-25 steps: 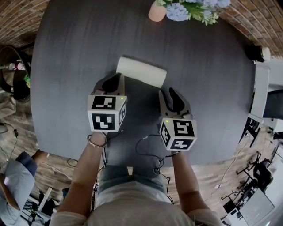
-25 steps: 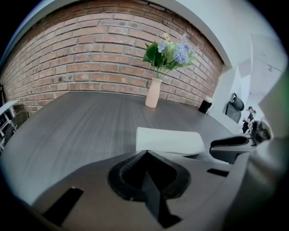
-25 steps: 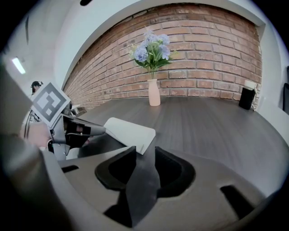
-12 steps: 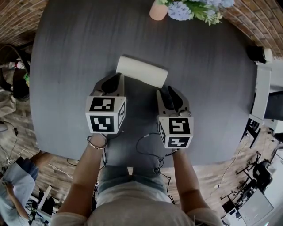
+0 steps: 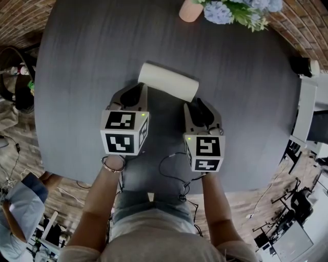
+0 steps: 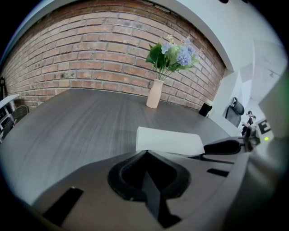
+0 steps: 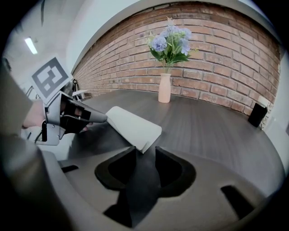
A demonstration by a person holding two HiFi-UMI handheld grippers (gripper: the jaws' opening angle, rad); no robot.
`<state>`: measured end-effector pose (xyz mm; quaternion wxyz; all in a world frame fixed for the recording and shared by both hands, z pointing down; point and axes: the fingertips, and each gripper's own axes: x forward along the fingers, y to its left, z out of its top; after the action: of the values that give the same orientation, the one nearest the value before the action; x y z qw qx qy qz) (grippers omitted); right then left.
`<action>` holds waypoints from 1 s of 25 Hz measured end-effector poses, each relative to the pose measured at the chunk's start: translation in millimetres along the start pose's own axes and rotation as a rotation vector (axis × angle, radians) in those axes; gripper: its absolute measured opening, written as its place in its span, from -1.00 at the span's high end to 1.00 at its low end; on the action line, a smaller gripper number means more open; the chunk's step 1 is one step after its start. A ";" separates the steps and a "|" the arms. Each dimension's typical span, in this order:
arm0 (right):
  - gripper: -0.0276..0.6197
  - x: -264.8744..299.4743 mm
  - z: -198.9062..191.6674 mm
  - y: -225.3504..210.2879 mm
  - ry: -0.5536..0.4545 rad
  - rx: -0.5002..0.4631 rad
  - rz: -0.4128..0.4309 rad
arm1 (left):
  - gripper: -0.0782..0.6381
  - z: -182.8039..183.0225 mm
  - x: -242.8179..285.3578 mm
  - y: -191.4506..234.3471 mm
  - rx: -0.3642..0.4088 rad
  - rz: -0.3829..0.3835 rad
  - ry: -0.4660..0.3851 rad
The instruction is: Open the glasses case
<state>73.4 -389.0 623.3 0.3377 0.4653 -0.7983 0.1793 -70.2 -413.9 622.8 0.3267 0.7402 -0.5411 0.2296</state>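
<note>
Two grippers flank the closed, cream, oblong glasses case (image 5: 168, 82) at frame centre.
The left gripper (image 6: 145, 152), jaws pressed together, noses at the case's left end, likely to steady it. The right gripper (image 7: 145, 152) has its jaws spread around the right corner without pinching it, probably seeking the lid seam. The dark grey round wooden table (image 5: 77, 77) holds a pink vase of blue flowers (image 5: 190, 10) at the top edge, with a red brick wall (image 6: 90, 54) behind.

Even light, fisheye warp w/ dark corners
</note>
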 end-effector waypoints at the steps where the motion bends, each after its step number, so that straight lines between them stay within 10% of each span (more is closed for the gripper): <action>1: 0.48 -0.3 0.4 -0.1 -0.002 0.000 -0.001 | 0.79 -0.1 0.1 -0.1 0.001 -0.001 0.000; 15: 0.52 -23.7 61.3 -44.7 -0.223 0.064 -0.166 | 0.78 -0.7 0.7 -0.5 0.003 -0.008 0.003; 25: 0.52 -25.6 50.0 -51.2 -0.203 0.139 -0.164 | 0.79 -0.8 0.6 0.0 -0.001 -0.002 0.001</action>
<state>107.7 -428.9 568.4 0.2357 0.5668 -0.7734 0.1581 -69.9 -413.7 623.8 0.3275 0.7405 -0.5401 0.2296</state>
